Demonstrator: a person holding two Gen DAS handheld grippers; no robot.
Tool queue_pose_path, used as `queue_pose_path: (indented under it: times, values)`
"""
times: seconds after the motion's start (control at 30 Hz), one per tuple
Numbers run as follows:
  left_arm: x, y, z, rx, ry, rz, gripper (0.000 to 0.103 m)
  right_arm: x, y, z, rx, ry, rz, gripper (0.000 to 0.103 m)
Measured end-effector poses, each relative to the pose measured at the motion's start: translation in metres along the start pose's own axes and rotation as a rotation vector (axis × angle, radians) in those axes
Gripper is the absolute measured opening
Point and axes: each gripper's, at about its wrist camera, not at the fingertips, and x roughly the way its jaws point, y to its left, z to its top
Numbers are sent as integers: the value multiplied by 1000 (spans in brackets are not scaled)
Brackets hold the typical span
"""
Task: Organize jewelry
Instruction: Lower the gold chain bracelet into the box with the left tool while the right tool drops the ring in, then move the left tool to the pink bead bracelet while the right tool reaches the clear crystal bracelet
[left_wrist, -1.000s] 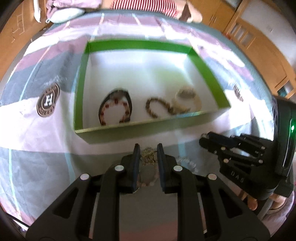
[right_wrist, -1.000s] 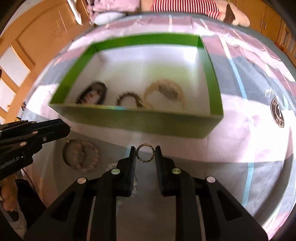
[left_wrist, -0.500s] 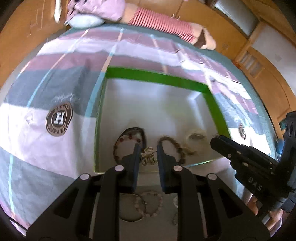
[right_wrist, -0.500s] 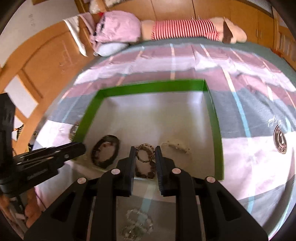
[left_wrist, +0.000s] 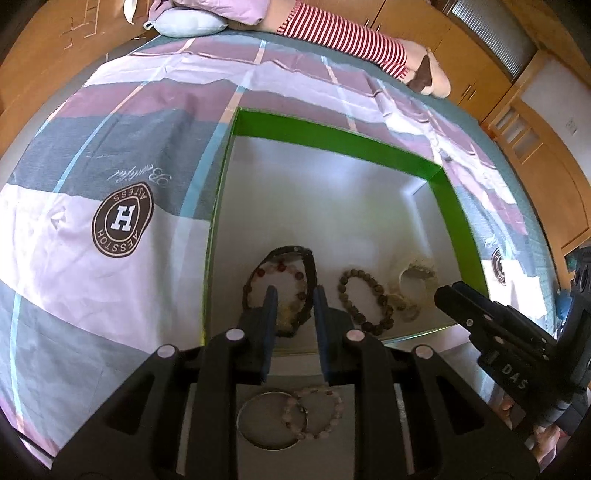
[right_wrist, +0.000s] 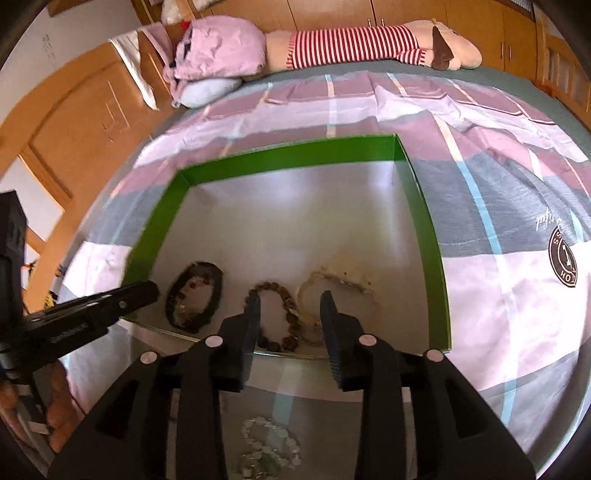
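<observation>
Left wrist view: left tongs (left_wrist: 292, 295) released above round dark beaded bracelets (left_wrist: 282, 286) in green-walled cardboard box (left_wrist: 334, 138); right tongs (right_wrist: 290, 301) released, a pale ornament (right_wrist: 341, 282) blurred.

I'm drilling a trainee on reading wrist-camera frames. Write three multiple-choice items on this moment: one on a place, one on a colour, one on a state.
1. Where does the brown bead bracelet lie?
A in the box
B on the pillow
C in a claw

2. The box wall is:
A red
B green
C blue

3. The left claw and right claw are:
A both shut on a ring
B both open, empty
C one shut on a ring, one open

Key: A, it rests on the box floor; B, the rim shows green; B, gaps show between the fingers, nothing held.
</observation>
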Motion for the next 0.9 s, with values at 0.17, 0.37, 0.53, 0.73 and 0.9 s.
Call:
queue_pose_path:
  times: [0.17, 0.37, 0.53, 0.73, 0.9]
  values:
    - [-9, -7, -2, 26, 20, -1, 22, -16, 7, -5, -30, 19, 61, 34]
    - [-26, -12, -35, 144, 122, 66, 22, -7, 33, -46, -242, 212, 19, 34]
    - [11, -9, -53, 167, 267, 146, 22, 29, 28, -61, -226, 351, -71, 34]
    - [23, -15, -58, 188, 308, 156, 32, 34, 22, -62, -221, 386, -94, 34]
    - [32, -16, -63, 194, 333, 173, 33, 37, 21, -61, -229, 406, -102, 34]
